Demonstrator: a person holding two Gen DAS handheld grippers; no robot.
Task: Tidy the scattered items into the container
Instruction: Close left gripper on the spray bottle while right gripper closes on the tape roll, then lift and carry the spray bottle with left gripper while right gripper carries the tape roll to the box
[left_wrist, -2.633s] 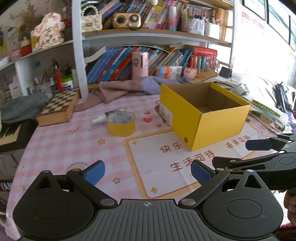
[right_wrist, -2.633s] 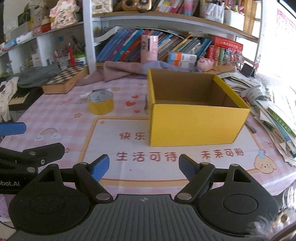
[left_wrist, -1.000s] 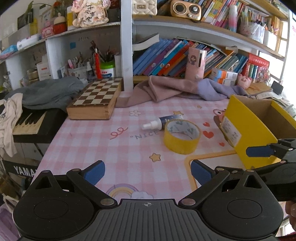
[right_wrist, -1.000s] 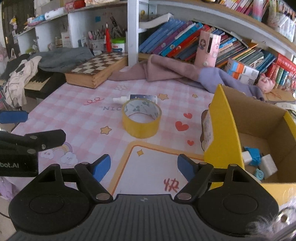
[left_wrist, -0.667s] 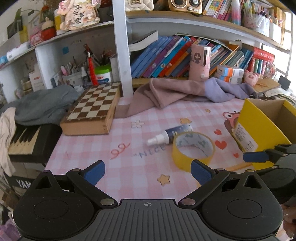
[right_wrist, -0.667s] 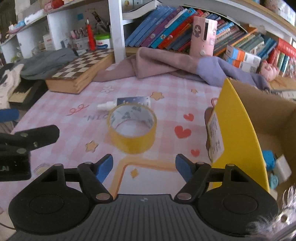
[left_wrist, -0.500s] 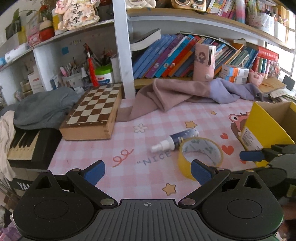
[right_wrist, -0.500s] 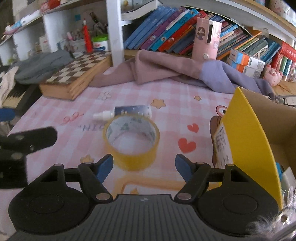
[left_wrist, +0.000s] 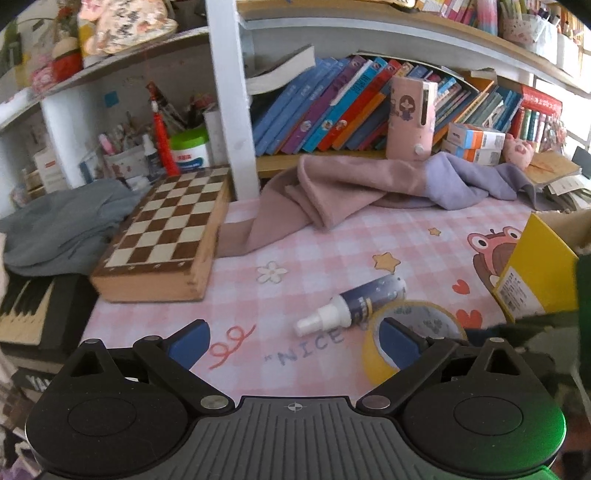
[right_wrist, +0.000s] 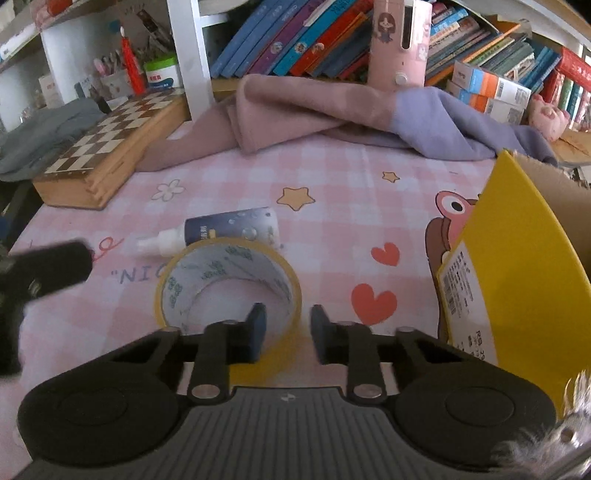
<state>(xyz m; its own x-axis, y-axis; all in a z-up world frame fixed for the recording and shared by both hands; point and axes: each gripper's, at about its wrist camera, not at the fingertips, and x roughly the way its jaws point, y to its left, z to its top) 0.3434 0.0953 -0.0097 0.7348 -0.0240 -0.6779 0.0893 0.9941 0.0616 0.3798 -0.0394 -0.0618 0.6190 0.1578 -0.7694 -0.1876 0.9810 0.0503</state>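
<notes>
A yellow tape roll (right_wrist: 225, 280) lies flat on the pink checked tablecloth, with a small dark-blue spray bottle (right_wrist: 221, 229) lying just behind it. My right gripper (right_wrist: 286, 328) straddles the roll's near right wall, one pad inside the ring and one outside, jaws narrowed with a gap still showing around the wall. The yellow cardboard box (right_wrist: 517, 266) stands open to the right. In the left wrist view my left gripper (left_wrist: 293, 338) is open and empty above the cloth, left of the tape roll (left_wrist: 417, 332) and near the spray bottle (left_wrist: 354, 306); the box (left_wrist: 539, 273) is at the right edge.
A wooden chessboard box (left_wrist: 166, 236) lies at the left. A pink and purple cloth (left_wrist: 351, 188) is draped at the back, before the bookshelf. A grey garment (left_wrist: 62, 221) and a keyboard (left_wrist: 22, 306) sit at the far left edge.
Both grippers have moved left, away from the box, toward the tape roll and bottle. My right gripper's jaws have narrowed from wide open around the roll's wall. The left gripper stays open.
</notes>
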